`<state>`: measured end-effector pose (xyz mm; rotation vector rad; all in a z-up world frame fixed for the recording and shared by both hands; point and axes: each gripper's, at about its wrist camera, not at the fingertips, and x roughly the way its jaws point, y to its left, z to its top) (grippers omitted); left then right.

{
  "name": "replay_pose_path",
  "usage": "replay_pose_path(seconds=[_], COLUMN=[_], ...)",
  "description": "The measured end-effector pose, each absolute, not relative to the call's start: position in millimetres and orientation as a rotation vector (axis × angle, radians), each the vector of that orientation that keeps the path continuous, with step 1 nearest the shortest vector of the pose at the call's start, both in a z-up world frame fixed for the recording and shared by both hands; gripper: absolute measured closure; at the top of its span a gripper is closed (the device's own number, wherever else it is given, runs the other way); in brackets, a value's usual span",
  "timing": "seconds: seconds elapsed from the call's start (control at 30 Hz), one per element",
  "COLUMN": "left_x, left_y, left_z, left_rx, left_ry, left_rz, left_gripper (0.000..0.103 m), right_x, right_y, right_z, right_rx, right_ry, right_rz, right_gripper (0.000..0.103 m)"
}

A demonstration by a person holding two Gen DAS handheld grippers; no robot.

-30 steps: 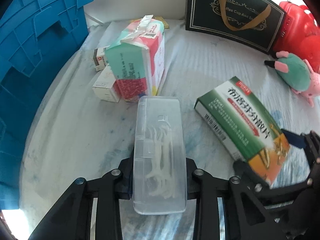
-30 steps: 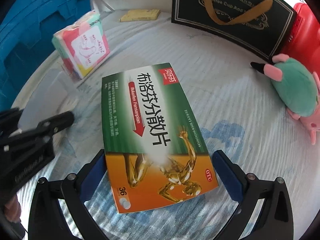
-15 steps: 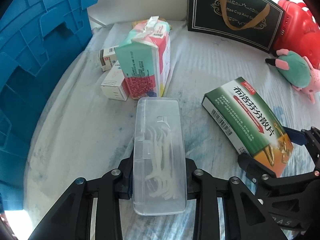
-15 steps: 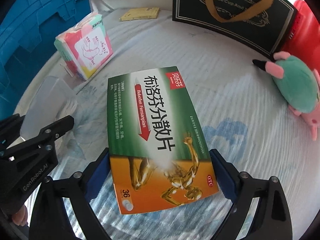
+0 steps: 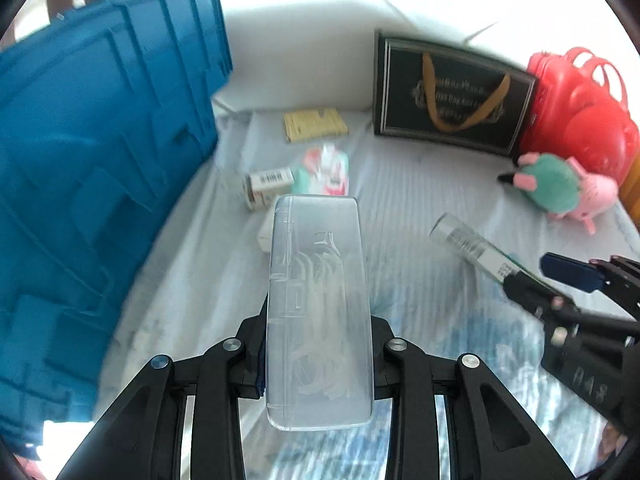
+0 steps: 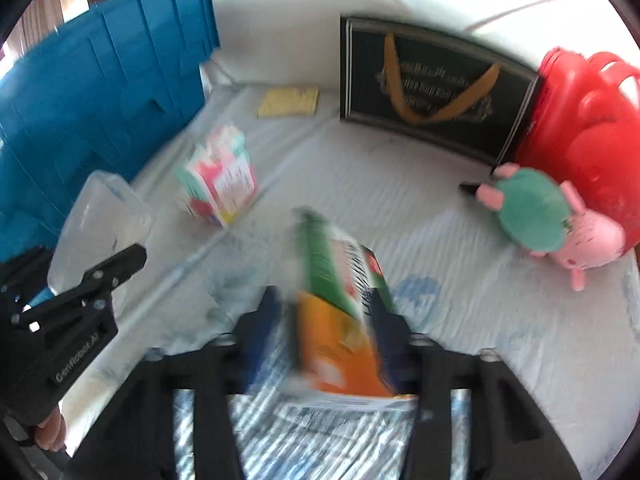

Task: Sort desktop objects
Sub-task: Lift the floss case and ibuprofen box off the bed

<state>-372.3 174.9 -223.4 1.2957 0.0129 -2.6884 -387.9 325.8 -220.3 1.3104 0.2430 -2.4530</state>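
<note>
Blue crate (image 5: 100, 184) standing at your left, contents hidden; clear floss-pick case (image 5: 318, 308) carrying white picks, pinched in your left gripper (image 5: 318, 354), now lifted off cloth; your right gripper (image 6: 326, 332) just closing, clamping green-orange medicine box (image 6: 340, 308), now tilted edge-up, raised.

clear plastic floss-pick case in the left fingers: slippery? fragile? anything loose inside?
Probably slick: the clear plastic floss-pick case has smooth glossy walls, held only at its long sides by the left gripper. Likely stiff and light, since it keeps its shape. The white picks inside look loose, so they may rattle or shift.
</note>
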Motion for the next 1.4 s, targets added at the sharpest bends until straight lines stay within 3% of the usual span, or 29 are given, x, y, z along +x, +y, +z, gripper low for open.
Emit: replay_pose_path(seconds=[0.3, 0.33, 0.37, 0.43, 0.67, 0.7, 0.73, 0.93, 1.0, 1.03, 1.2, 1.4], left_x=[-335.6, -335.2, -336.0, -337.7, -362.9, -368.3, -373.1, -397.4, -400.0, -400.6, -394.5, -371.4], left_y=[170.6, 171.3, 172.4, 176.2, 174.0, 172.8, 171.8, 173.7, 176.6, 178.3, 184.5, 184.3], left_z=[-213.4, -216.2, -219.3, -226.5, -255.7, -260.2, -264.5, -288.6, -295.6, -299.4, -298.0, -257.2], left_rx=[1.312, 1.325, 1.34, 1.367, 1.431, 1.44, 1.449, 1.499, 1.52, 1.535, 1.544, 1.436], left_ry=[0.036, 0.04, 0.046, 0.046, 0.028, 0.029, 0.03, 0.041, 0.039, 0.038, 0.034, 0.031], left_rz=[-2.686, -2.682, -2.68, -2.678, -2.643, -2.637, -2.631, -2.613, -2.607, -2.602, -2.607, -2.664], left_gripper=[0.071, 0.071, 0.071, 0.071, 0.071, 0.071, 0.071, 0.071, 0.071, 0.071, 0.071, 0.071], right_x=[-347.8, -345.6, -345.3, -345.3, -368.6, -373.8, -378.8, -405.0, -400.3, -398.1, -386.7, -361.9], right_y=[351.4, 351.9, 352.0, 351.2, 335.6, 332.6, 331.1, 322.7, 318.9, 317.9, 326.1, 337.4], right_z=[-231.6, -234.7, -238.0, -243.7, -276.0, -281.6, -286.2, -323.1, -324.7, -323.0, -314.9, -266.7], right_rx=[1.464, 1.477, 1.485, 1.491, 1.515, 1.521, 1.526, 1.603, 1.576, 1.562, 1.579, 1.468], right_ry=[0.188, 0.191, 0.196, 0.208, 0.254, 0.266, 0.275, 0.296, 0.341, 0.345, 0.294, 0.292], right_rz=[-2.446, -2.442, -2.437, -2.431, -2.363, -2.353, -2.347, -2.282, -2.296, -2.3, -2.298, -2.382], right_gripper=[0.06, 0.05, 0.033, 0.015, 0.013, 0.01, 0.001, 0.0, 0.008, 0.016, 0.016, 0.016])
